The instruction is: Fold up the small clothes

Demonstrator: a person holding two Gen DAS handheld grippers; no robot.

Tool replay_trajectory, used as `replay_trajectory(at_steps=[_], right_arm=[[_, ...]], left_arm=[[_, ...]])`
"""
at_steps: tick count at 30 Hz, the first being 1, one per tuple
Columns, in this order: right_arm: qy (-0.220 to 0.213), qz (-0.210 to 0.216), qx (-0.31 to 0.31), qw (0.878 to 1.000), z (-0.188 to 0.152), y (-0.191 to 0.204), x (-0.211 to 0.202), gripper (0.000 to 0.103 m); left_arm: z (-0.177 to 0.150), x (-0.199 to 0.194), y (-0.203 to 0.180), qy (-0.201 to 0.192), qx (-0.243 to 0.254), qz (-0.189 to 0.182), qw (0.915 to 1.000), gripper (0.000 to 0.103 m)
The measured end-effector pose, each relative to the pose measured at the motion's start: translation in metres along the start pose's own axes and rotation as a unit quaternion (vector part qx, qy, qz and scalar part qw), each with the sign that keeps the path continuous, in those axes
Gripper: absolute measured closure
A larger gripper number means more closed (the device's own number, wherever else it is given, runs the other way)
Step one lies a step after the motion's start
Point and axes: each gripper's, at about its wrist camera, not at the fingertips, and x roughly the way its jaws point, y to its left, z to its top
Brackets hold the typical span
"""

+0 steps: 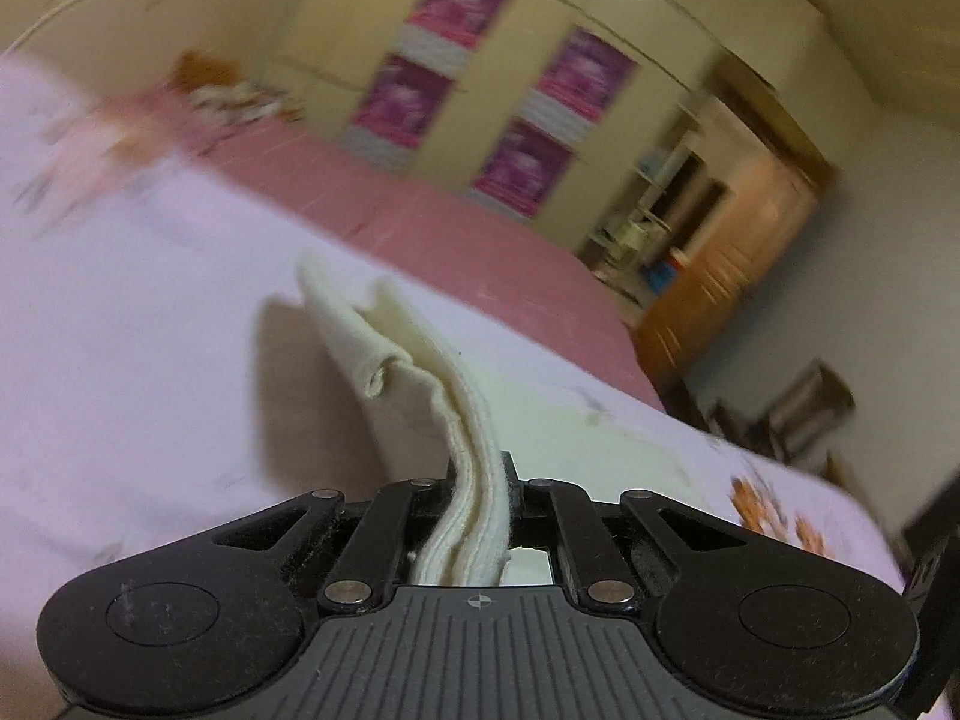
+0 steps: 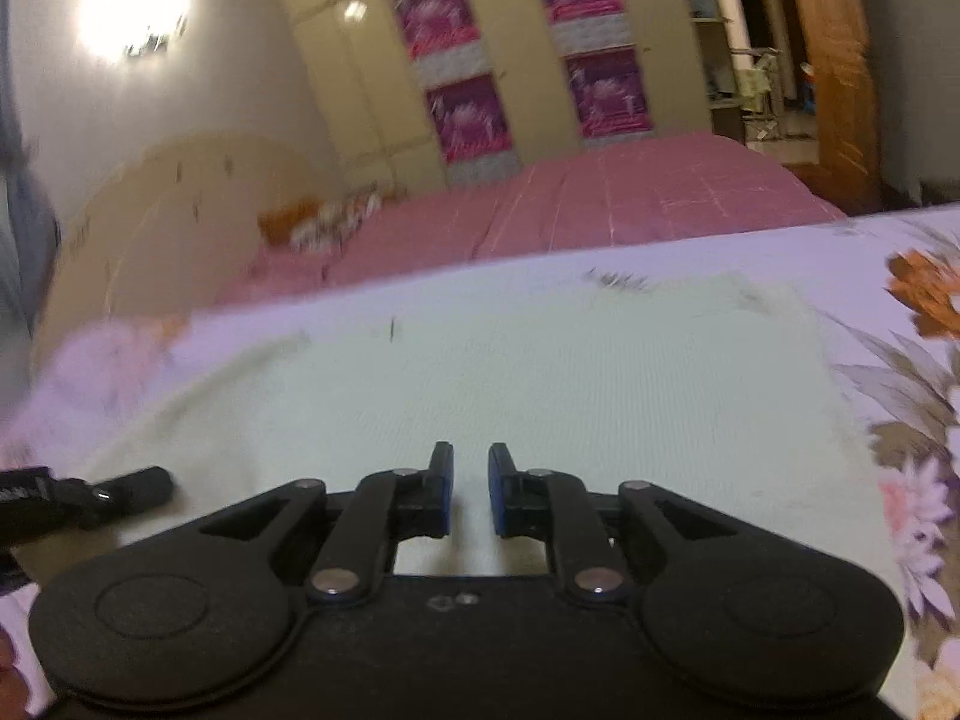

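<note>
- We see the left tongs (image 1: 480,480) clamped on a bunched edge of the cream garment (image 1: 384,342); several cloth layers are pinched between the pads and the fabric rises in a ridge ahead of them, lifted off the bed.
- The garment's free end hangs over the pale floral bedsheet (image 1: 150,312), casting a shadow to its left.
- Left wrist view is tilted and blurred; behind the sheet lies a pink bedcover (image 1: 456,228), then a beige wardrobe (image 1: 480,72) with magenta panels, and a wooden door (image 1: 738,264) at right.
- In the right wrist view, the rest of the cream garment (image 2: 510,372) lies spread flat on the floral bedsheet (image 2: 888,360), just ahead of and under the tongs.
- Right tongs (image 2: 471,480): blue pads a small gap apart, nothing between them, not gripping; cloth is visible through the gap.
- A black part of the other tool (image 2: 120,492) shows at the left edge over the garment.
- No containers that we can make out; the open shelves (image 2: 750,78) beside the door are too blurred to read.
</note>
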Motion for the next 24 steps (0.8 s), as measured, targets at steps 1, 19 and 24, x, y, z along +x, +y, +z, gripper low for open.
replay_trajectory(at_steps=[1, 19, 24], right_arm=[[-0.007, 0.001, 0.015, 1.0, 0.002, -0.008, -0.009, 0.089], [-0.032, 0.001, 0.195, 0.98, -0.003, -0.148, -0.091, 0.075], [-0.003, 0.062, 0.201, 0.978, -0.002, -0.132, -0.062, 0.067]], left_arm=[[0.004, 0.001, -0.014, 0.004, 0.022, -0.005, 0.9997, 0.096], [-0.022, -0.014, -0.118, 0.099, 0.122, -0.102, 0.9823, 0.038], [0.03, -0.013, -0.036, 0.055, 0.066, -0.019, 0.9961, 0.039]])
